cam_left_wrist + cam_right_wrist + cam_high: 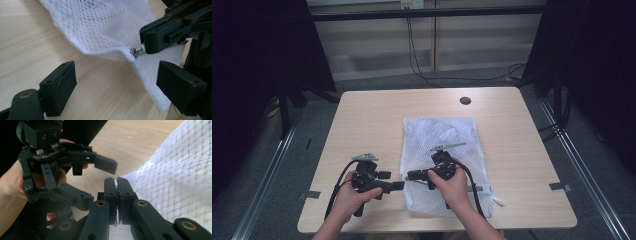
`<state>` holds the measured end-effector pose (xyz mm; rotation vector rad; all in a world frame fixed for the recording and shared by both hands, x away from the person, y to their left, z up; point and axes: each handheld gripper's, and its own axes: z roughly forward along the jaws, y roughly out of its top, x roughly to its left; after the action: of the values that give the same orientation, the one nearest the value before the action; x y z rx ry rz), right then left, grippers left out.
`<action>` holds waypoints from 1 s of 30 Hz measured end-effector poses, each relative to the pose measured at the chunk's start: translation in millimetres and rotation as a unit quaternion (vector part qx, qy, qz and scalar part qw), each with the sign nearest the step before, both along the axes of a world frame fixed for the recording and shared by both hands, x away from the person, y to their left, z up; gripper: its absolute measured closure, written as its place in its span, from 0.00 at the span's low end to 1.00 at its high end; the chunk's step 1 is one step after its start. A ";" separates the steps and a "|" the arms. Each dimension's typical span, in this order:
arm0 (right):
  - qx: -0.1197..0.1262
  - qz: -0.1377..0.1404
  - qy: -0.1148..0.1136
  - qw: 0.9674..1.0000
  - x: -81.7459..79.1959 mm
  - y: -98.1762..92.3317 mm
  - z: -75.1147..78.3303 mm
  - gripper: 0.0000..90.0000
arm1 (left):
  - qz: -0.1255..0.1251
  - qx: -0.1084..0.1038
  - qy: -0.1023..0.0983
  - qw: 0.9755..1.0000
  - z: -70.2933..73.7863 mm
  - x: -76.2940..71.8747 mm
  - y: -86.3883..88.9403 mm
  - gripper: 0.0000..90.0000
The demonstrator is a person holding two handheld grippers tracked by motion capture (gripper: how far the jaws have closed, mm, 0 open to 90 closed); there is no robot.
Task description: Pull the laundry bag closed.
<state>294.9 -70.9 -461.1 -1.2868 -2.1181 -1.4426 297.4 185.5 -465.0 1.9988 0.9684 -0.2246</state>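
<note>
- The right tool (117, 195), nearest the lens in its own view, has its jaws pressed together on the zipper pull (136, 52) at the near left corner of the white mesh laundry bag (439, 145); pinching that small metal tab gives it a firm handle on the zip.
- The bag lies flat on the worktop (362, 125), slightly right of centre, its corner lifted by that pinch.
- The left tool (117, 82) stands wide, holding nothing, jaws straddling the raised corner, probably to clamp the fabric and brace it while the zip is drawn.
</note>
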 end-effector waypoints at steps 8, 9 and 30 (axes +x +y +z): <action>0.002 0.001 -0.004 1.000 0.4 0.7 1.0 0.97 | -0.006 0.002 0.019 1.000 -3.5 -1.4 -8.7 0.22; 0.002 0.001 -0.004 1.000 0.3 1.1 1.2 0.97 | -0.009 0.005 0.019 1.000 -3.9 -1.3 -9.2 0.23; 0.016 0.004 -0.004 1.000 0.5 4.5 5.9 0.97 | -0.029 -0.007 0.041 0.999 -7.8 -1.6 -21.5 0.40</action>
<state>295.4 -66.4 -455.2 -1.2622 -2.0949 -1.4737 295.7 164.0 -472.8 2.0203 0.9576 -0.3471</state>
